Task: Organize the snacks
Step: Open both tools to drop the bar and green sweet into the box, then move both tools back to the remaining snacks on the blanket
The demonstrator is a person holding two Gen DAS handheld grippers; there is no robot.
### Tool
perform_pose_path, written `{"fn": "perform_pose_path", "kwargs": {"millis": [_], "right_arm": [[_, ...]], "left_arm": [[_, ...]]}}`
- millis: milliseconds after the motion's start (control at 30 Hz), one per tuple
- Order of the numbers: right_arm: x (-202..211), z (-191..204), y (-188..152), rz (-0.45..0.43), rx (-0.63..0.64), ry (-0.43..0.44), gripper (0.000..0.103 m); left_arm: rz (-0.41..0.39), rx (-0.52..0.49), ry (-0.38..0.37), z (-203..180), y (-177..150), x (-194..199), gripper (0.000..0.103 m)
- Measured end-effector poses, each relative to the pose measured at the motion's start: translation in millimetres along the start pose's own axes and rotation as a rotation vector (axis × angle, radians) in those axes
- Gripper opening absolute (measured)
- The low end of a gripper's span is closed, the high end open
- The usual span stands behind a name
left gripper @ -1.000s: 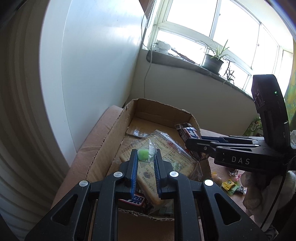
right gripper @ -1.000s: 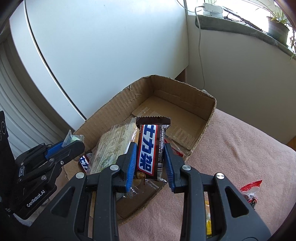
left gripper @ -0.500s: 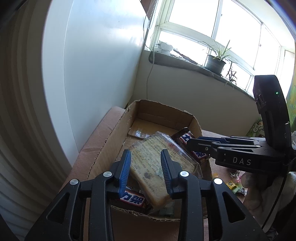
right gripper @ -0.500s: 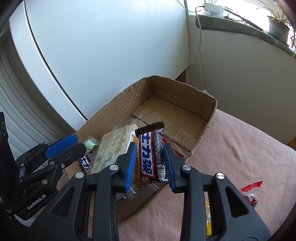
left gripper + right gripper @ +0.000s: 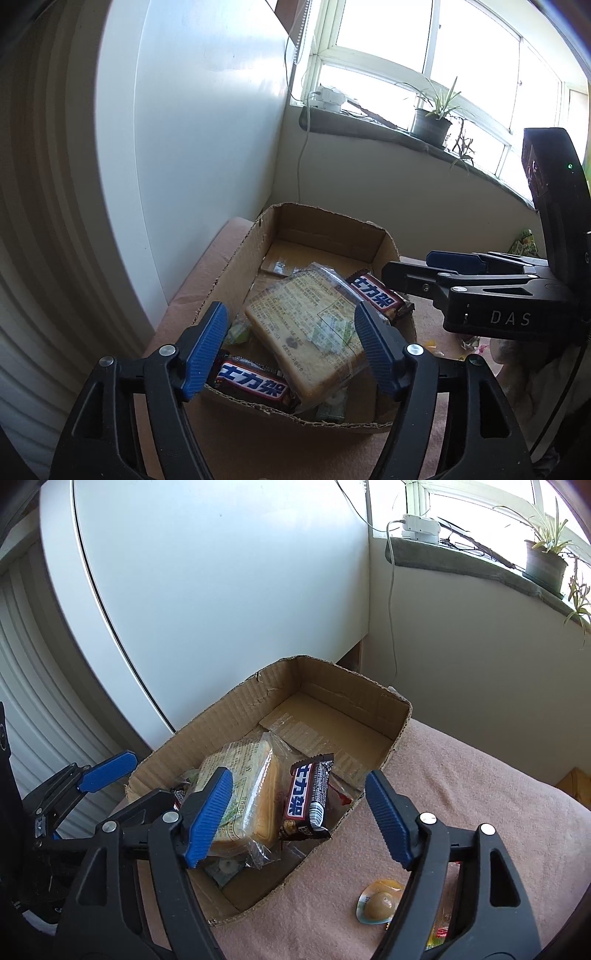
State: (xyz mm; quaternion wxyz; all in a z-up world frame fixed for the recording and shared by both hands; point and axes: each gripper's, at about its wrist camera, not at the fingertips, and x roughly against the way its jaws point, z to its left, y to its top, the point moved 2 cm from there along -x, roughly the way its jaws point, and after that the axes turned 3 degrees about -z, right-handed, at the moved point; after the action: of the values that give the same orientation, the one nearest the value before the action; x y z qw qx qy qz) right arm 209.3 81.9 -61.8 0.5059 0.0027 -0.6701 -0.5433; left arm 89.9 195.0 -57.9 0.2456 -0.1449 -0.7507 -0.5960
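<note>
Snacks sit in box (image 5: 400, 716) at frame centre: bar (image 5: 308, 797) upright against cake pack (image 5: 240, 779), while left gripper (image 5: 291, 343) and right gripper (image 5: 299, 812) hover above, jaws opening, gripping nothing.

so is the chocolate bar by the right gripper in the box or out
In. The chocolate bar leans inside the cardboard box, free of the opening right gripper.

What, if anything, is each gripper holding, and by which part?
Nothing. The left gripper and the right gripper are both opening, with no pad touching anything; the snacks lie loose in the cardboard box.
</note>
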Motion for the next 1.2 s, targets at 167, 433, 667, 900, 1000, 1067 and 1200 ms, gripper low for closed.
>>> {"fn": "perform_pose_path", "kwargs": {"millis": [167, 433, 667, 900, 1000, 1067, 1200], "right_arm": [[14.9, -4.9, -3.4, -0.018, -0.003, -0.005, 0.085], [51.0, -35.6, -17.3, -0.035, -0.038, -0.055, 0.086], [91.2, -71.0, -45.9, -0.055, -0.072, -0.119, 0.086], [115.9, -110.6, -86.5, -0.041, -0.143, -0.146, 0.086], [120.2, -123.9, -103.7, -0.026, -0.16, -0.138, 0.086], [119.7, -129.5, -113.8, -0.008, -0.162, -0.123, 0.086], [115.1, -129.4, -126.8, 0.026, -0.128, -0.096, 0.081]], "left_arm": [[0.017, -0.018, 0.041, -7.0, -1.6, 2.1, 0.08], [0.031, -0.028, 0.034, -25.1, -6.9, 11.4, 0.081], [0.021, -0.044, -0.014, -51.7, -14.2, 18.7, 0.081], [0.025, -0.059, -0.068, -80.4, -23.2, 21.0, 0.08], [0.029, -0.08, -0.092, -94.1, -26.2, 20.7, 0.08], [0.032, -0.099, -0.1, -103.0, -28.1, 18.8, 0.078], [0.059, -0.124, -0.132, -121.3, -34.3, 11.2, 0.067]]}}
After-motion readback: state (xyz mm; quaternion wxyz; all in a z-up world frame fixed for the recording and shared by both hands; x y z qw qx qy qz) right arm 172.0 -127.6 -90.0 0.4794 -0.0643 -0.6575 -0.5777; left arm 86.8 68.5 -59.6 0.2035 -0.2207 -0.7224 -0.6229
